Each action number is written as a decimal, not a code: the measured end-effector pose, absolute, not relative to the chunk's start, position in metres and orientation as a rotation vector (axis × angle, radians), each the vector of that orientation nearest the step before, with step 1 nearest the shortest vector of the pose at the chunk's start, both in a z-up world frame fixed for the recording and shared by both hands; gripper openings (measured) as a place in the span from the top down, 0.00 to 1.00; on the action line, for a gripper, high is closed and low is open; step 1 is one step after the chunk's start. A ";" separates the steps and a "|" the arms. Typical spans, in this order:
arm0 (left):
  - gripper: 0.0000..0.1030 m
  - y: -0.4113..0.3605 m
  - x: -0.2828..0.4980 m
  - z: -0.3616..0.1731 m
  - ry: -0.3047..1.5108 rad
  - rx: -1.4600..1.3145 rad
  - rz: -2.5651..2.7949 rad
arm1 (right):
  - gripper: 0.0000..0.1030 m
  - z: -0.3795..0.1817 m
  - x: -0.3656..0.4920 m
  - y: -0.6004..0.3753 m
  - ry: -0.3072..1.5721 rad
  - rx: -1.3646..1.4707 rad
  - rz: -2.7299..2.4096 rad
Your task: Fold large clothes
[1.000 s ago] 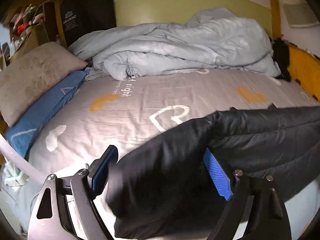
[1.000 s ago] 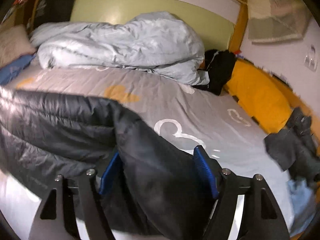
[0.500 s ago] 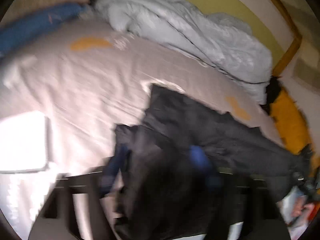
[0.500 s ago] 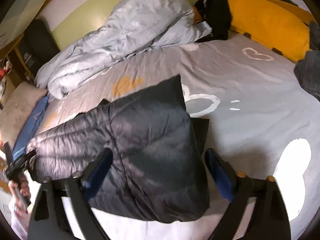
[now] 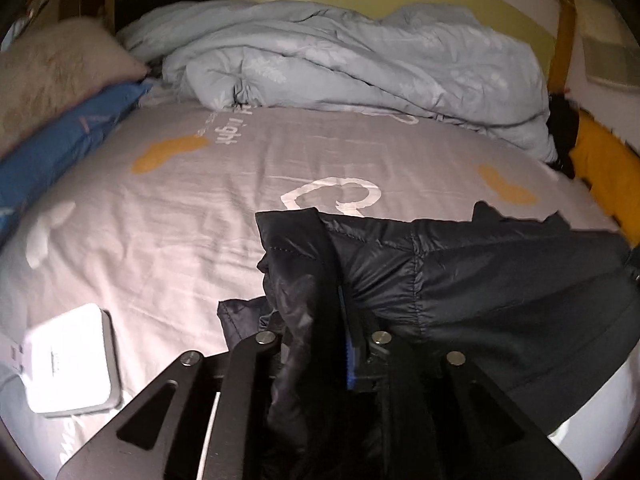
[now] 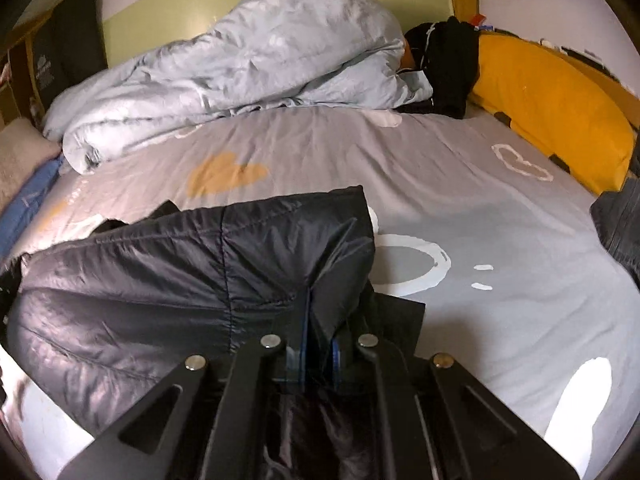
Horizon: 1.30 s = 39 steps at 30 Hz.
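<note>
L claw: jaws closing on a bunched jacket edge, fabric between pads. R claw: clamped tight on the jacket's other edge. Jacket lies on bed, near edge, spread between both claws. White box just left of L claw, apart from jacket. Duvet heaped at far side; pillows left, yellow cushion right.

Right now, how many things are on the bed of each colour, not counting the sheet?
Black: 2, the puffy jacket and the black clothes by the wall
Light blue: 1, the duvet
Blue: 1, the blue pillow
Beige: 1, the beige pillow
Yellow: 1, the yellow cushion
White: 1, the flat white box
Total: 7
</note>
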State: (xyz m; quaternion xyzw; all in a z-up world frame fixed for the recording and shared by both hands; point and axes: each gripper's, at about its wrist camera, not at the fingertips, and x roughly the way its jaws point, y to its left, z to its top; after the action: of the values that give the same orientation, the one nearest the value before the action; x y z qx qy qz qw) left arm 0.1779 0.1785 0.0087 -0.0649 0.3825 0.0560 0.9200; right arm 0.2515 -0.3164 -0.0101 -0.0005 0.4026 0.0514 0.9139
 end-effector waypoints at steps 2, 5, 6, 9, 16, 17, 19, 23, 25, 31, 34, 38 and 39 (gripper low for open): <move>0.72 0.179 0.173 0.016 0.769 -0.137 0.136 | 0.91 -0.008 0.247 -0.317 0.824 -0.011 0.090; 0.38 0.180 0.160 0.032 0.713 -0.157 0.148 | 0.76 0.001 0.237 -0.321 0.788 -0.021 0.046; 0.36 0.180 0.155 0.038 0.690 -0.156 0.147 | 0.74 0.007 0.231 -0.321 0.763 -0.033 0.026; 0.23 0.171 0.137 0.057 0.639 -0.123 0.138 | 0.50 0.022 0.217 -0.322 0.694 -0.058 0.001; 0.00 0.137 0.090 0.085 0.554 -0.075 0.047 | 0.18 0.053 0.180 -0.318 0.565 0.025 0.026; 0.00 0.131 0.089 0.086 0.556 -0.068 0.029 | 0.14 0.056 0.174 -0.314 0.560 0.046 0.053; 0.00 0.119 0.088 0.085 0.565 -0.054 0.008 | 0.09 0.060 0.167 -0.305 0.552 0.066 0.109; 0.00 0.102 0.092 0.073 0.588 0.003 0.008 | 0.00 0.064 0.151 -0.274 0.525 0.026 0.231; 0.00 0.097 0.096 0.064 0.611 0.012 0.005 | 0.00 0.063 0.147 -0.256 0.537 -0.011 0.288; 0.00 0.096 0.113 0.037 0.711 -0.031 0.007 | 0.00 0.050 0.164 -0.222 0.777 0.099 0.489; 0.00 0.100 0.119 0.032 0.745 -0.081 -0.009 | 0.14 0.044 0.184 -0.206 0.913 0.208 0.527; 0.00 0.106 0.120 0.028 0.761 -0.109 -0.002 | 0.87 0.035 0.206 -0.176 1.053 0.294 0.561; 0.00 0.107 0.120 0.027 0.768 -0.113 0.001 | 0.87 0.032 0.207 -0.167 1.066 0.267 0.538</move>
State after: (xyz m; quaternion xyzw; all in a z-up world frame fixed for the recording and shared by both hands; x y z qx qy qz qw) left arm 0.1196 0.1069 0.0269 -0.0553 0.3744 0.0005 0.9256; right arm 0.2070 -0.1666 0.0324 0.1255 0.5004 0.2523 0.8187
